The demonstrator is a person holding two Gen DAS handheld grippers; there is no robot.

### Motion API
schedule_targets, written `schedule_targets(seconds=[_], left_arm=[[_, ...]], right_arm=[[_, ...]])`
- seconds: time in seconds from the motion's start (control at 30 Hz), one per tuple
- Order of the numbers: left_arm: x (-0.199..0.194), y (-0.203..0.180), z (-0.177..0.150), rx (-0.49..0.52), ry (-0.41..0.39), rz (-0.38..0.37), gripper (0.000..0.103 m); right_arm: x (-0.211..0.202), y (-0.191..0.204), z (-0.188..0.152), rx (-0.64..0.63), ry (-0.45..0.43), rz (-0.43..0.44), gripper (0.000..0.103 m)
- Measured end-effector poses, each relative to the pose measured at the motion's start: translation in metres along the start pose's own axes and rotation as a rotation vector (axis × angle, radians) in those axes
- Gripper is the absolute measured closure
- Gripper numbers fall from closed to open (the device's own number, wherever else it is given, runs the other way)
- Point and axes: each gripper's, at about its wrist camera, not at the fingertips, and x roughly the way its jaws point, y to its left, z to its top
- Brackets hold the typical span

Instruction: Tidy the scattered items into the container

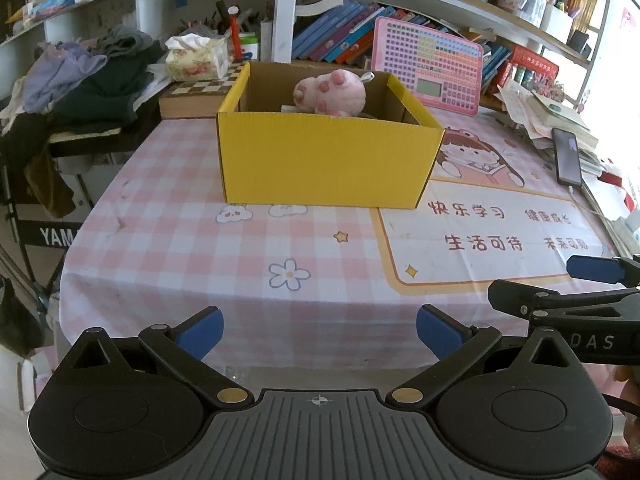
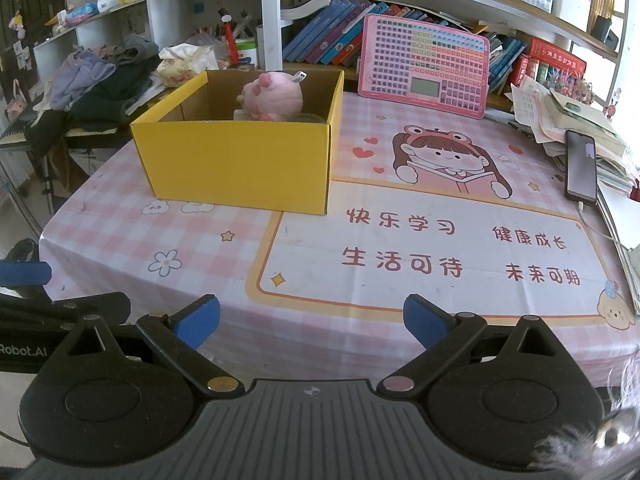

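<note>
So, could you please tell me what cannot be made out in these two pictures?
- Floor of the yellow cardboard box: hidden by its near wall in both wrist views, so whatever lies beneath the pink plush toy cannot be told.
- Silvery tab behind the toy: too small to identify.
- Phone screen: dark and too small to read.
- Right claw: cut off by the left view's right edge; left claw is plainly open.
</note>
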Motion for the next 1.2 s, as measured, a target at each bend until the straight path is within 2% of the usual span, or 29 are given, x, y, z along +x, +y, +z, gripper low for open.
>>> schedule_targets(seconds=[1.2], left_arm=[[0.0099, -0.0011, 0.0031, -0.011, 0.032, -0.006, 0.0]], right_arm=[[0.0063, -0.0043, 0.0009, 0.004, 0.017, 0.006, 0.004]])
